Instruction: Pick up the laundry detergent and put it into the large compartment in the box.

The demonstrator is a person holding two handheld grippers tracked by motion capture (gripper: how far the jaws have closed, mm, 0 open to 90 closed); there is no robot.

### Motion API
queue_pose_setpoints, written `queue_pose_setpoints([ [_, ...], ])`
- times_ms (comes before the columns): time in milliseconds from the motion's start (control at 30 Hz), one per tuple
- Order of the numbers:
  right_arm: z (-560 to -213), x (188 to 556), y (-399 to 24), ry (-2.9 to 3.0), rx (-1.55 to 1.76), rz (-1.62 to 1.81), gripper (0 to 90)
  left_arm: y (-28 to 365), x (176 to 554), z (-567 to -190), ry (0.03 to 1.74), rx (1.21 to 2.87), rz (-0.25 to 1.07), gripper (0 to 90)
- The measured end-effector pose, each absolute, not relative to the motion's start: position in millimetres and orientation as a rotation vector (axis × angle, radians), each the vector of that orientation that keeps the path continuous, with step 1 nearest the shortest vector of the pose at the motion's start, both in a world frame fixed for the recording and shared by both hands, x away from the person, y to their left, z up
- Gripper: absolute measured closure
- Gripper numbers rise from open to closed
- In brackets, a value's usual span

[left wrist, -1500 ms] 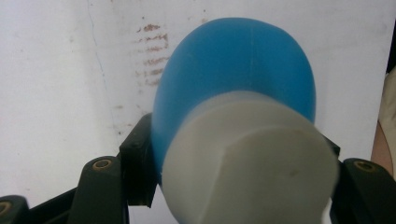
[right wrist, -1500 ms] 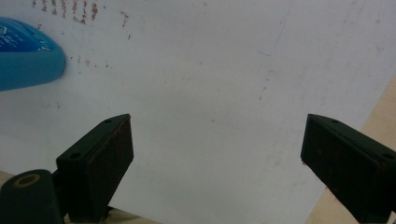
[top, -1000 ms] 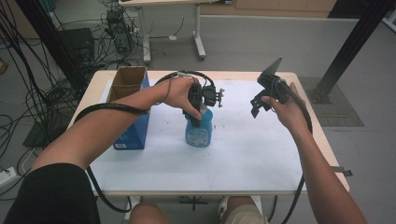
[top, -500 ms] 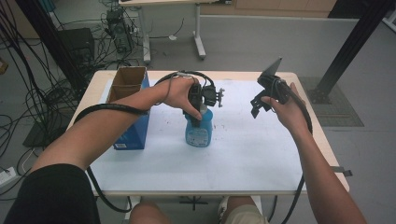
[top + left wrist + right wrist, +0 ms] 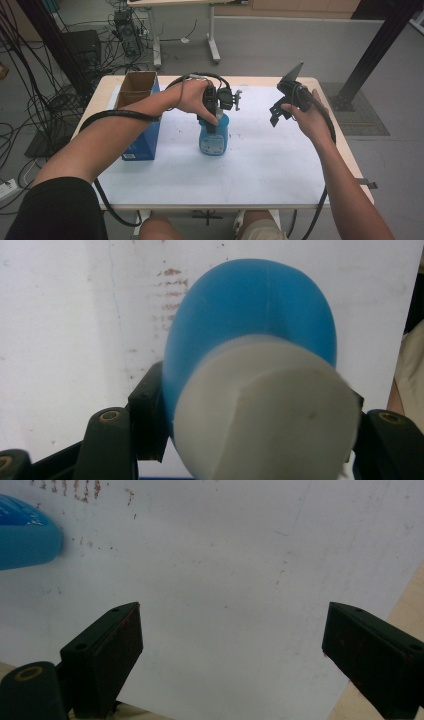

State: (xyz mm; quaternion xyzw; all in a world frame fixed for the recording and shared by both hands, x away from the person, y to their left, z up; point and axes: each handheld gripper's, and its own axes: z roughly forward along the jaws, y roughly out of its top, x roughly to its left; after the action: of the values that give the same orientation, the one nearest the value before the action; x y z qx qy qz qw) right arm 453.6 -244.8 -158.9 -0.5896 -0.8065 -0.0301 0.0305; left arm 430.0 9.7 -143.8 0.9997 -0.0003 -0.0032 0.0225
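Still unchanged: left gripper (image 5: 216, 112) fingers pinching blue bottle (image 5: 213, 139), right gripper (image 5: 282, 107) fingers spread, aloft.

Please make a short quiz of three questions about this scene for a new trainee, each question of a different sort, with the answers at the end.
1. True or false: the right hand-held gripper is shut on the blue bottle.
2. Multiple choice: where does the open cardboard box stand from the bottle, in the high view? A) to its left B) to its right C) on top of it
3. Fill in: the left hand-held gripper has its jaws around the bottle's white ____.

Key: 1 false, its jaws stand open over the white table sheet. 2 A. 3 cap.
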Motion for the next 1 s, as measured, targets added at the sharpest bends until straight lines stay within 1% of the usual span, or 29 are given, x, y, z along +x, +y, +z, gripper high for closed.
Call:
queue_pose_setpoints([
  [367, -158, 450, -247, -2.486, -1.808, -0.108, 9.1, 4, 425, -134, 0.037, 3.121, -0.008, 37.7],
  [533, -160, 450, -249, -2.483, -1.805, -0.108, 9.1, 5, 425, -124, 0.102, 3.126, -0.016, 37.7],
  [700, -159, 449, -250, -2.48, -1.802, -0.105, 9.1, 10, 423, -99, 0.219, 3.108, -0.008, 37.7],
  [933, -154, 445, -253, -2.483, -1.802, -0.116, 9.1, 12, 417, -50, 0.409, 3.091, 0.068, 37.6],
  [1000, -153, 443, -254, -2.488, -1.801, -0.124, 9.1, 12, 417, -32, 0.494, 3.084, 0.091, 37.6],
])
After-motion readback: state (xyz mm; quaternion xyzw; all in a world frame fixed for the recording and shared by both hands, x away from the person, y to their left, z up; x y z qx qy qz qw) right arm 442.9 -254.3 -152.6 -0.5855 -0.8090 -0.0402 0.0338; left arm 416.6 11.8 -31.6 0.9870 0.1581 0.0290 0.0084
